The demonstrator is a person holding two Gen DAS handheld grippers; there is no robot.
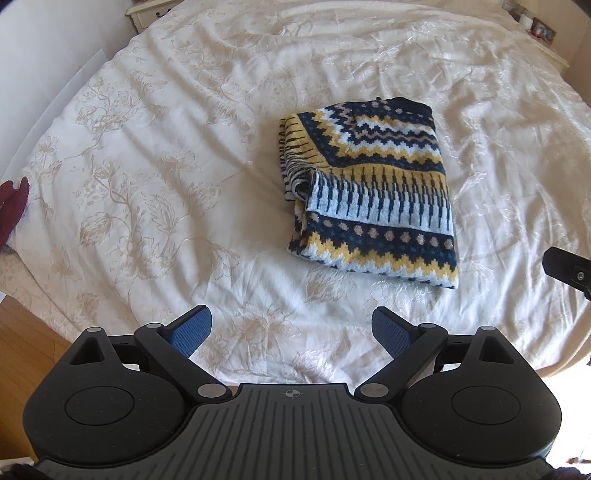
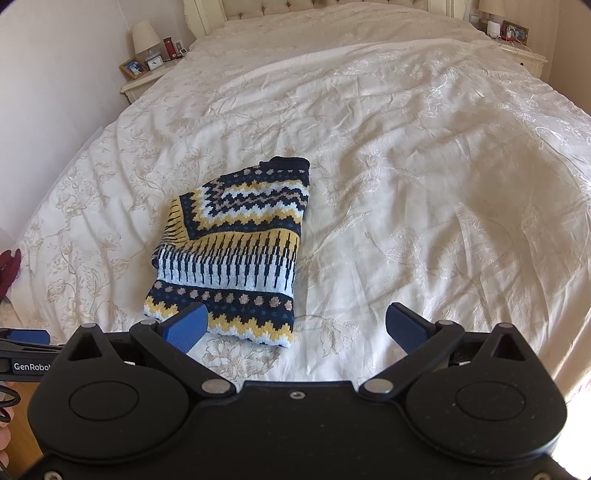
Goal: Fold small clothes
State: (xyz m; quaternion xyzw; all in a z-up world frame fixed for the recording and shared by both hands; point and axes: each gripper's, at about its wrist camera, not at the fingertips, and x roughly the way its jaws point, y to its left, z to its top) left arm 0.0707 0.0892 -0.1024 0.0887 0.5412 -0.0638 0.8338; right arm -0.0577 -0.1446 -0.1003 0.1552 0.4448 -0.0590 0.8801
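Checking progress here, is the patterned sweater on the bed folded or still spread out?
Folded. The sweater lies as a compact rectangle on the bedspread, layers doubled at its left edge, no sleeves sticking out. Neither pair of tongs touches it.

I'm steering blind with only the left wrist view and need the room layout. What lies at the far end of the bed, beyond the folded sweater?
Observer: A tufted headboard, seen by the right wrist camera.
Operator: Anything on the nightstand by the wall?
Observer: A lamp and a framed photo.
Operator: Is the right gripper holding anything?
Observer: No, the right gripper is open, near the sweater.
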